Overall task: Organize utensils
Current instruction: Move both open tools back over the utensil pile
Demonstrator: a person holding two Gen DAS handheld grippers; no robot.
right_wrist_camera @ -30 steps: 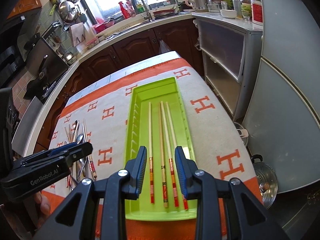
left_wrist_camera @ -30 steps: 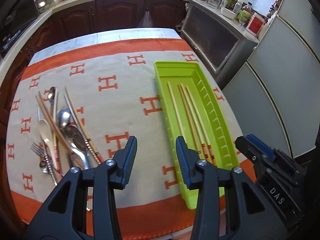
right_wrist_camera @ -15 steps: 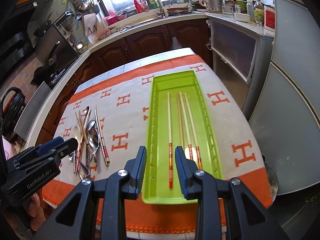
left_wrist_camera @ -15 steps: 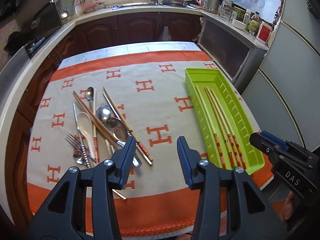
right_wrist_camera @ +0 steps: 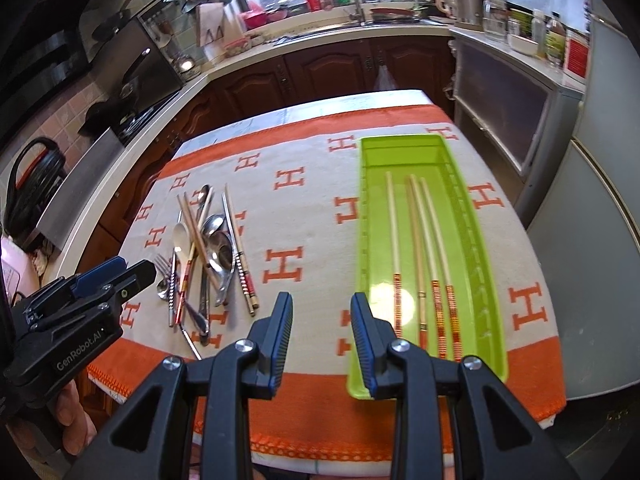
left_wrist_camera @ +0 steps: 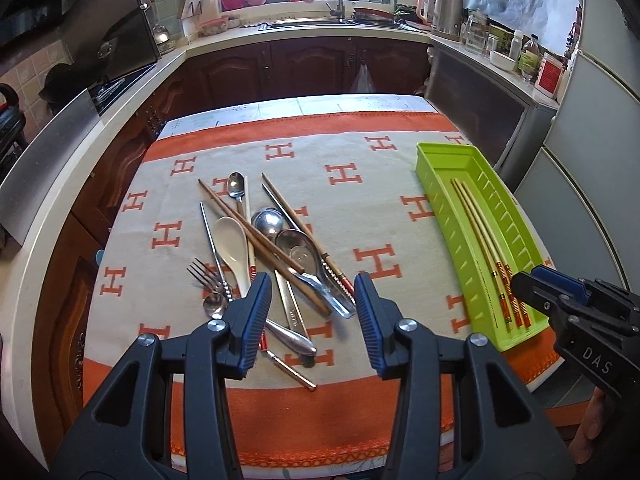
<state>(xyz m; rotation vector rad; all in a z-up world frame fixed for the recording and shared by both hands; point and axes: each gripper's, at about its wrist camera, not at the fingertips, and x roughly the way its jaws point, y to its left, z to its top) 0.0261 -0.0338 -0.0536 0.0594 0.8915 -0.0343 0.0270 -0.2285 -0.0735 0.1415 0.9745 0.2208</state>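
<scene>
A pile of utensils (left_wrist_camera: pixel 276 256) lies on the orange-and-cream cloth: metal spoons, a cream spoon (left_wrist_camera: pixel 232 240), a fork (left_wrist_camera: pixel 206 276) and brown chopsticks (left_wrist_camera: pixel 256 232). It also shows in the right wrist view (right_wrist_camera: pixel 208 256). A green tray (right_wrist_camera: pixel 476 240) on the right holds several pale chopsticks (right_wrist_camera: pixel 416 248); the tray also shows in the left wrist view (left_wrist_camera: pixel 444 216). My left gripper (left_wrist_camera: pixel 312 320) is open and empty, above the near end of the pile. My right gripper (right_wrist_camera: pixel 320 328) is open and empty, by the tray's near left corner.
The cloth-covered table (left_wrist_camera: pixel 360 148) ends close in front of me. Dark wood cabinets, a sink counter (left_wrist_camera: pixel 320 28) and a stove (left_wrist_camera: pixel 112 84) ring the table. A grey cupboard (right_wrist_camera: pixel 600 200) stands right of the tray.
Both grippers pulled back and swung left. The left one moved from beside the tray to over the utensil pile. The right one left the tray's middle for its left corner.
</scene>
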